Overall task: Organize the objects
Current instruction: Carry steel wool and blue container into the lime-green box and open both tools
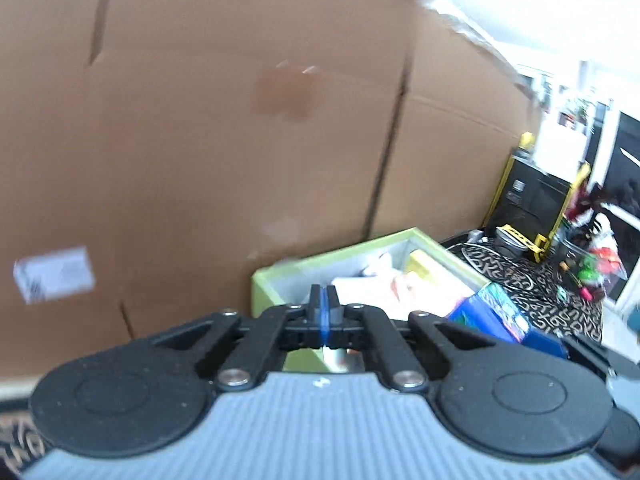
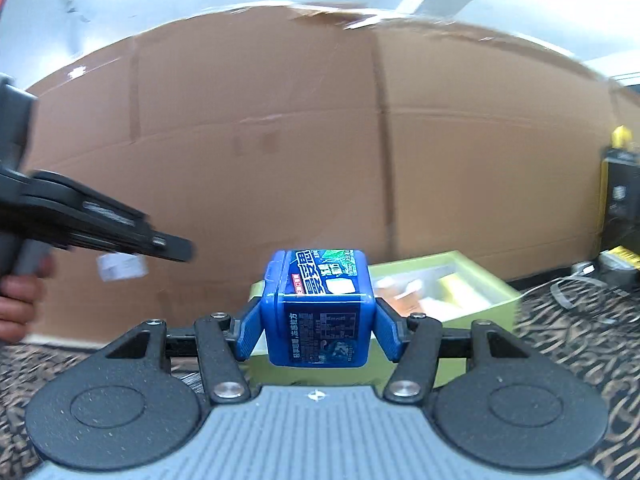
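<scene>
One blue box (image 2: 320, 308) sat clamped in the right claw (image 2: 318, 320); left claw (image 1: 325, 312) pinched closed, empty. Lower it level into the green bin (image 2: 484, 276).

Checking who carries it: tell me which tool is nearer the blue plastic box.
Right. The right tool grips the blue plastic box; the left tool is shut, empty, apart from it.

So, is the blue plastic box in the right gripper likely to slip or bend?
The blue plastic box looks rigid: its walls stay straight between the right gripper's pads. Its glossy surface may be slippery. It is square, so it is unlikely to roll.
</scene>
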A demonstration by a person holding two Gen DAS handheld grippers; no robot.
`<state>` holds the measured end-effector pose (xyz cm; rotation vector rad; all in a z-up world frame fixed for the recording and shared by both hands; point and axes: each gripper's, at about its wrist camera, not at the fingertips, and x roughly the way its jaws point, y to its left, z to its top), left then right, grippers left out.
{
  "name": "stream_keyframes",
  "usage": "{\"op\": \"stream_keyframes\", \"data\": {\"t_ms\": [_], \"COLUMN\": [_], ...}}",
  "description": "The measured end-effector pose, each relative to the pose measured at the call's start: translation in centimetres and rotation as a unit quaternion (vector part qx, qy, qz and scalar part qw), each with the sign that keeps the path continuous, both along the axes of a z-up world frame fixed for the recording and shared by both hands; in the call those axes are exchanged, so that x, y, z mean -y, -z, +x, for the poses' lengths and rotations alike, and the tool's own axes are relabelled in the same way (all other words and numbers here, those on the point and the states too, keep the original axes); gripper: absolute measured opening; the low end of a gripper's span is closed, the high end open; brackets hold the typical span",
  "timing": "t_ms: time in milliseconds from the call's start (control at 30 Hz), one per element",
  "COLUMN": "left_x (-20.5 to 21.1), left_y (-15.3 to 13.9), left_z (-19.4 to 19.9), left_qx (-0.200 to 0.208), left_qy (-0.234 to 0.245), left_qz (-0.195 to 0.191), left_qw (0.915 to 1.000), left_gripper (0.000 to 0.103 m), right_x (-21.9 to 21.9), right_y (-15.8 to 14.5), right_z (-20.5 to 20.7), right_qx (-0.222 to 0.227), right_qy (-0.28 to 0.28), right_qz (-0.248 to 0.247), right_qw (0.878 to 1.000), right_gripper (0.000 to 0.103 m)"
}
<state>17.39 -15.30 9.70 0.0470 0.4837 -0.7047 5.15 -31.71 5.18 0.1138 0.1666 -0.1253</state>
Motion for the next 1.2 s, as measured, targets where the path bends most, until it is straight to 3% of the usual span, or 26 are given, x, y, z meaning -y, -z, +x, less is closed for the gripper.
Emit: {"op": "stream_keyframes", "data": {"t_ms": [100,133,167,200,267,333,433,500,533,667,800,900,1067,1200], "left_x": [0.8,1.0,1.1,1.2,1.7,1.9,1.6,1.3,1.0,0.1,-0.1,-0.1,1.7,4.8], "left_y": [0.6,1.6,2.8,4.1,7.0,9.4,11.4,11.9,11.8,10.9,9.8,7.6,2.7,0.2], "left_z": [-0.8,-1.0,-1.3,-1.4,-1.8,-1.1,0.8,0.9,0.9,1.0,0.3,-0.3,-1.0,-0.9], "left_qx": [0.001,-0.016,-0.029,-0.034,-0.026,-0.046,-0.084,-0.073,-0.070,-0.097,-0.099,-0.098,-0.059,-0.024], "left_qy": [0.012,0.017,0.016,0.010,-0.009,-0.026,-0.048,-0.062,-0.064,-0.055,-0.040,-0.025,0.008,0.019], "left_qz": [0.047,0.059,0.074,0.091,0.139,0.166,0.168,0.178,0.180,0.151,0.135,0.098,0.040,0.021], "left_qw": [0.9988,0.9980,0.9967,0.9953,0.9899,0.9848,0.9810,0.9794,0.9791,0.9821,0.9851,0.9901,0.9974,0.9993], "left_gripper": [0.010,0.033,0.069,0.076,0.076,0.072,0.057,0.038,0.033,0.023,0.021,0.021,0.021,0.022], "right_x": [1.2,1.5,1.6,1.6,1.6,1.7,1.3,1.3,1.3,1.5,1.5,1.8,3.1,4.5], "right_y": [0.6,1.0,1.5,2.0,2.9,3.2,3.4,3.7,3.7,3.7,3.4,2.8,1.5,0.5], "right_z": [-0.8,-1.1,-1.2,-1.1,-0.8,-0.9,-0.6,-0.8,-0.9,-0.8,-1.0,-1.1,-0.7,1.0], "right_qx": [-0.001,-0.004,-0.009,-0.015,-0.027,-0.036,-0.041,-0.044,-0.045,-0.045,-0.039,-0.030,-0.012,0.003], "right_qy": [0.016,0.017,0.017,0.015,0.009,0.002,-0.007,-0.009,-0.009,-0.007,-0.008,-0.003,0.012,0.023], "right_qz": [0.010,0.015,0.020,0.024,0.034,0.042,0.043,0.039,0.038,0.042,0.040,0.033,0.028,0.012], "right_qw": [1.000,1.000,1.000,0.999,0.999,0.998,0.998,0.998,0.998,0.998,0.998,0.999,0.999,1.000], "right_gripper": [0.062,0.062,0.062,0.062,0.062,0.062,0.062,0.062,0.062,0.062,0.062,0.062,0.062,0.062]}}
